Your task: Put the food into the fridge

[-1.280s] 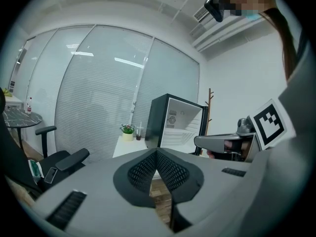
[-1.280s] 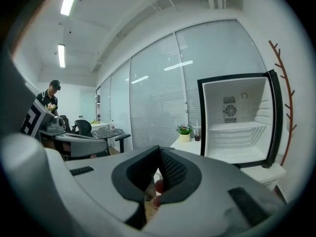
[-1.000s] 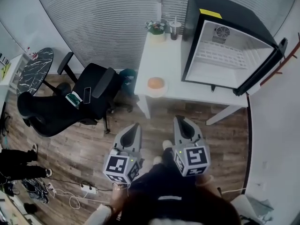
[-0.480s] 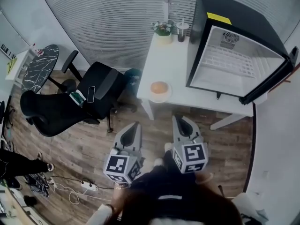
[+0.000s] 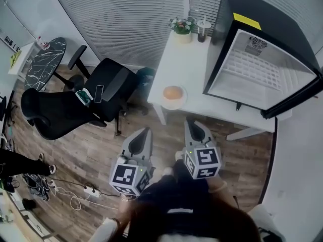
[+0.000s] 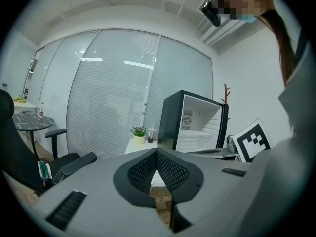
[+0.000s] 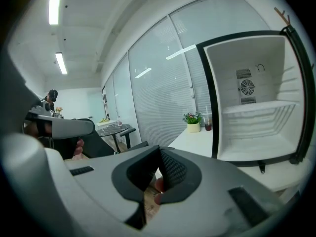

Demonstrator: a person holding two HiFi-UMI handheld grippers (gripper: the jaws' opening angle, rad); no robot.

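The food, an orange round bun on a white plate (image 5: 173, 94), lies at the near edge of the white table (image 5: 194, 64). On the table's right stands the black mini fridge (image 5: 262, 69) with its door swung open and its white inside bare; it also shows as the fridge (image 6: 197, 127) and the fridge (image 7: 252, 112). My left gripper (image 5: 147, 131) and right gripper (image 5: 190, 121) hang side by side over the wooden floor, short of the table. Both are shut with nothing in them, as seen at the left gripper (image 6: 157, 152) and the right gripper (image 7: 159, 150).
A small potted plant (image 5: 181, 26) and a cup with a straw (image 5: 203, 31) stand at the table's far edge by the blinds. Two black office chairs (image 5: 101, 92) and a dark round table (image 5: 44, 62) are at the left. Cables and a power strip (image 5: 86, 190) lie on the floor.
The head view has drifted, so the table and fridge sit a little further right and look larger. Both grippers stay shut and in about the same place.
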